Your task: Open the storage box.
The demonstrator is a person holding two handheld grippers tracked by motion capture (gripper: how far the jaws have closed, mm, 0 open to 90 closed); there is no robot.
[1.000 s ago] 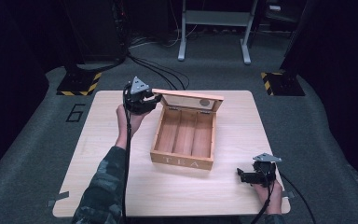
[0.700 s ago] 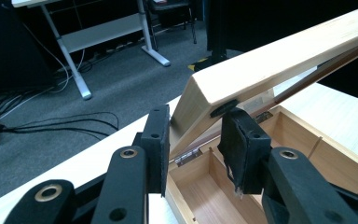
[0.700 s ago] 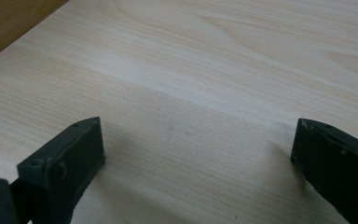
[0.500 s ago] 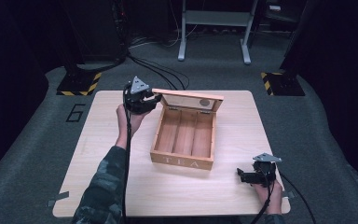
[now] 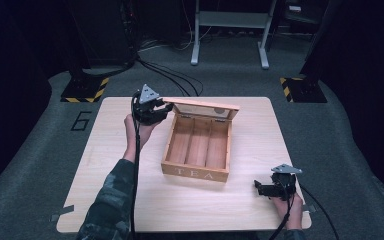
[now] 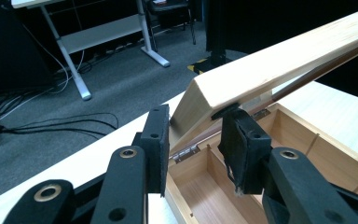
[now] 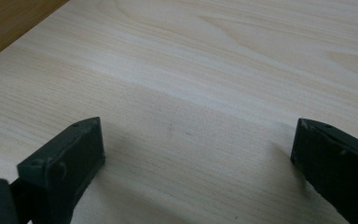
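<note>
Nothing moved since the earlier frame; both your hands held still. Table [image 5: 130, 200] carried the wooden tea box [image 5: 198, 150] near its middle, lid [image 5: 202, 107] raised toward the far edge. Your left gripper [image 5: 166, 106] pinched the lid's left corner between its pads. Your right gripper [image 5: 258, 187] rested by the near right corner, jaws spread, nothing between them.

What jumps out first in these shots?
The wooden tea box in the middle of the table, its lid tilted up over bare compartments. The left tool is clamped on the lid's corner at the box's far left. The right tool rests near the table's front right corner, jaws wide apart with nothing between them.
</note>
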